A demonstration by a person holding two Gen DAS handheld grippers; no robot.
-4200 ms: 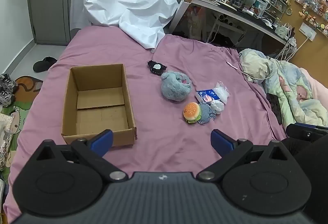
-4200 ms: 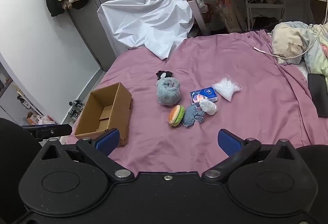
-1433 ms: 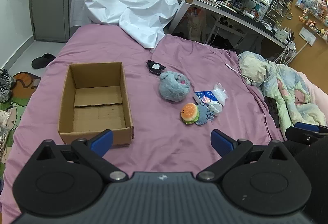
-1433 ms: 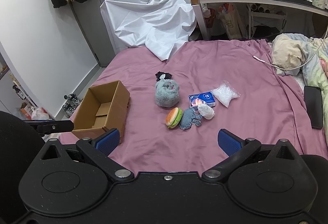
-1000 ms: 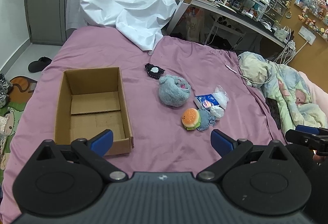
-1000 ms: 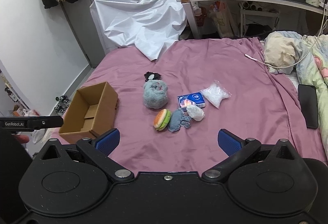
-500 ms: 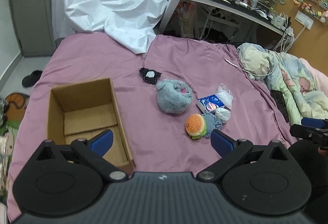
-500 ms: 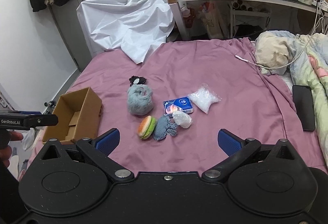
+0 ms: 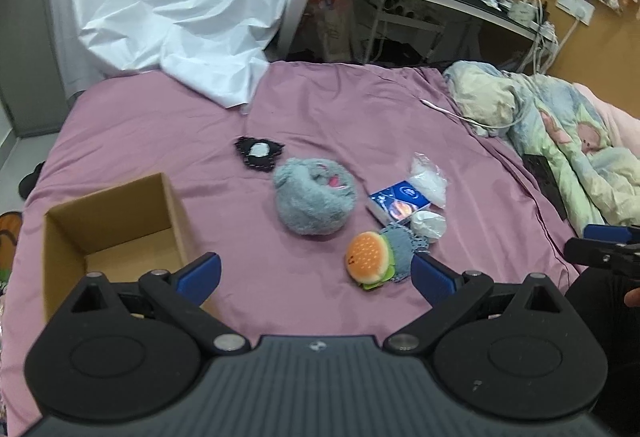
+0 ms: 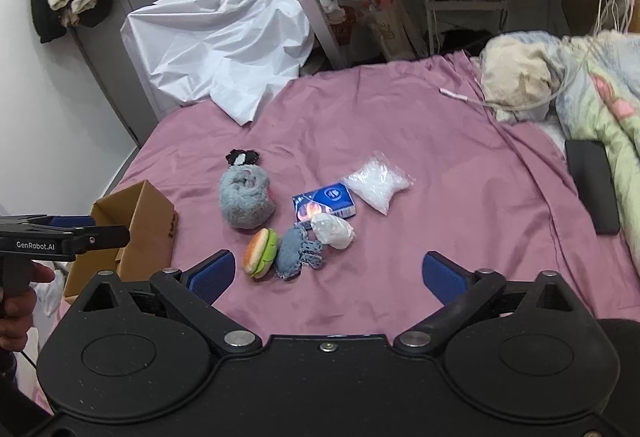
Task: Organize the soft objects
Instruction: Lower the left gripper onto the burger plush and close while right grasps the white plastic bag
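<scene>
Left gripper [image 9: 316, 273], jaws spread wide, nothing between the blue pads; it hangs over the near edge of the purple bedsheet [image 9: 160, 125]. Right gripper [image 10: 328, 275], jaws wide but just drawn slightly inward, likewise empty, with bare sheet between its fingers.

Just beyond the left gripper's right finger lies the burger plush [image 9: 369, 255], tipped on its edge so that its bun faces the camera, green layer toward the blue knitted piece [image 9: 404, 247] that touches it. A small white bundle [image 9: 429, 223] rests against the knitted piece's far side. Beyond these, a blue packet [image 9: 400, 201] lies flat, long axis running diagonally from near left to far right, with a clear bag of white filling [image 9: 428, 177] at its far corner. The grey round plush [image 9: 314, 199] sits left of the packet, its pink-marked opening turned up and away. A black-and-white fabric piece [image 9: 258, 153] lies just behind it.

The cardboard box [image 9: 60, 237] stands open-topped at the left, well apart from the cluster; its visible floor holds nothing. A white sheet [image 9: 172, 17] is heaped at the bed's far end.
</scene>
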